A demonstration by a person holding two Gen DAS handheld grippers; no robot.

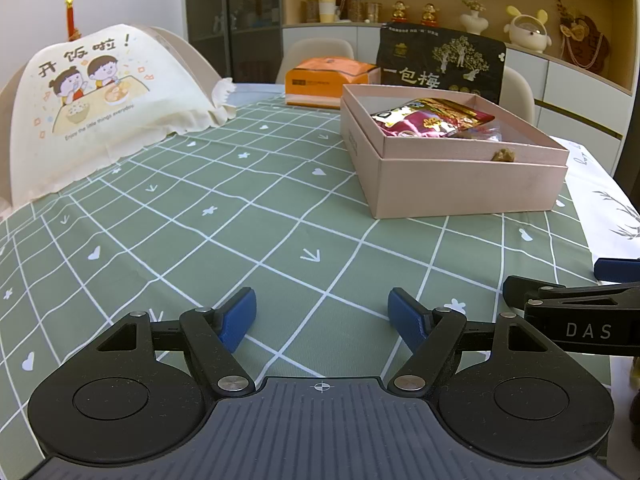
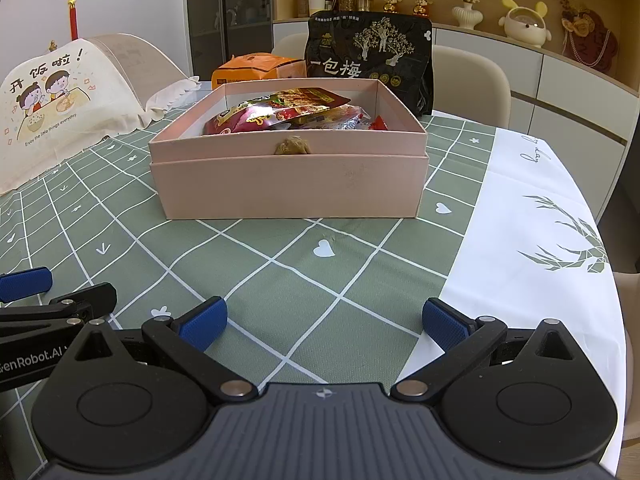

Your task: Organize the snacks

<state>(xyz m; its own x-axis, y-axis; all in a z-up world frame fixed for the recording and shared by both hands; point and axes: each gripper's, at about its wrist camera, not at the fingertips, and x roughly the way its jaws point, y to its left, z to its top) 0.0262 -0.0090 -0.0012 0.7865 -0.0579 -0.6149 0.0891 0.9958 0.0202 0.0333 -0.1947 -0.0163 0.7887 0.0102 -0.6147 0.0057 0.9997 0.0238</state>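
Note:
A pink cardboard box [image 2: 288, 184] stands on the green checked tablecloth and holds several snack packets [image 2: 280, 114]; it also shows in the left wrist view [image 1: 460, 188] with its packets [image 1: 432, 120]. A small brown tuft [image 2: 291, 146] sits on its near wall. A big black snack bag [image 2: 372, 52] stands upright behind the box. My left gripper [image 1: 322, 318] is open and empty, low over the cloth, left of the box. My right gripper [image 2: 324, 322] is open and empty, in front of the box.
An orange tissue pack [image 2: 256, 68] lies behind the box. A cloth food cover with a cartoon print [image 1: 100, 96] stands at the left. A white runner [image 2: 532, 240] covers the table's right side. Chairs and shelves stand behind the table.

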